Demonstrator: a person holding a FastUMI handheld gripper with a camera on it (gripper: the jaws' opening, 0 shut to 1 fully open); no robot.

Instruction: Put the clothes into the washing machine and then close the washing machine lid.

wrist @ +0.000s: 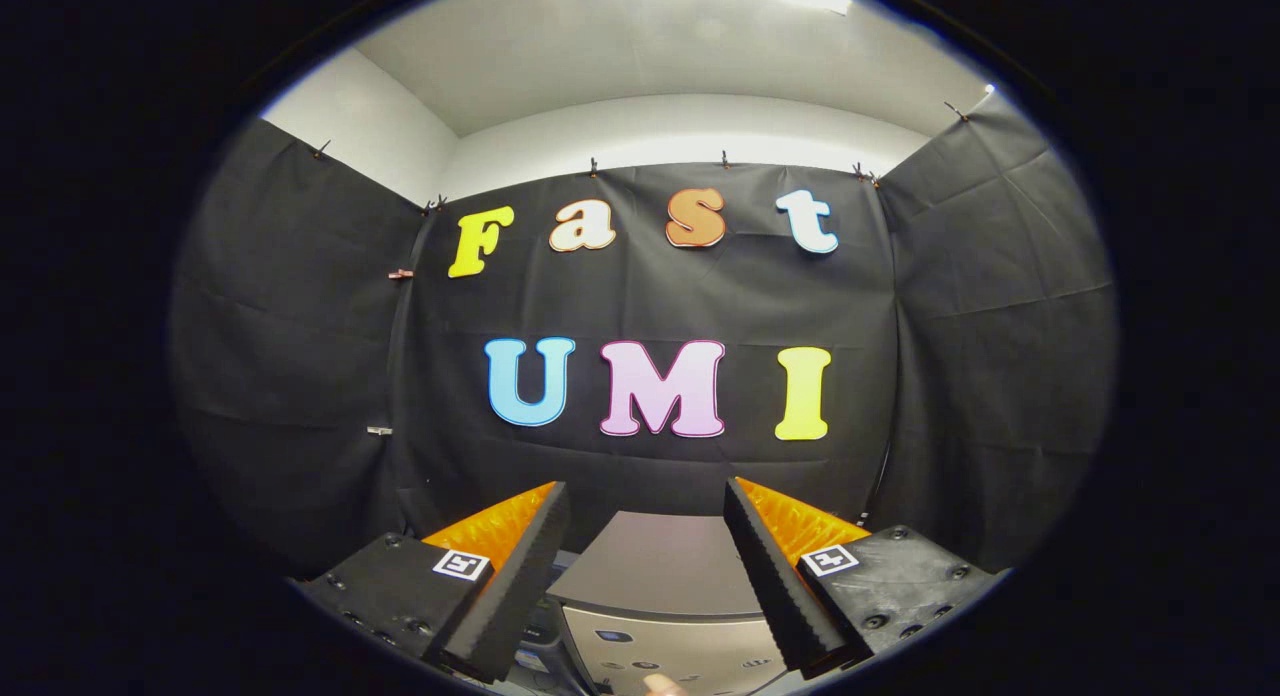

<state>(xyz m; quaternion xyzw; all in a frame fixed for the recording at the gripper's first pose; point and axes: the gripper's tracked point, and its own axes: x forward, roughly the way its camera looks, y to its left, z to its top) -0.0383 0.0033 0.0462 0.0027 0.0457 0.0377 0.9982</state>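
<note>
**Lid looks down, gripper holds nothing**

The gripper (645,506) is held up high and points at the far wall. Its two fingers are spread wide apart, one on the left and one on the right. Nothing is between them, so it is not holding any clothes.

Down low, in the gap between the fingers and just past them, sits the washing machine (655,596). It is a small grey box. Its flat top is the washing machine lid (655,561), and it looks like it is lying down flat, so I think it is closed. Below the lid, on the near side, is the front panel (665,656) with small buttons or marks. They are too tiny to make out. A little bit of something pale, maybe a fingertip (662,684), pokes in right at the near edge of that panel. I cannot tell for sure what it is.

I see no clothes here. If they are inside the machine, the lid hides them, so I cannot say.

My guess is one of two things. Either the job is all done, with the clothes in and the lid shut, or it has not begun and the lid must first be opened. This one look cannot tell me which.

Behind the machine hangs the black cloth wall (300,356), with the white ceiling (650,56) above it.
</note>
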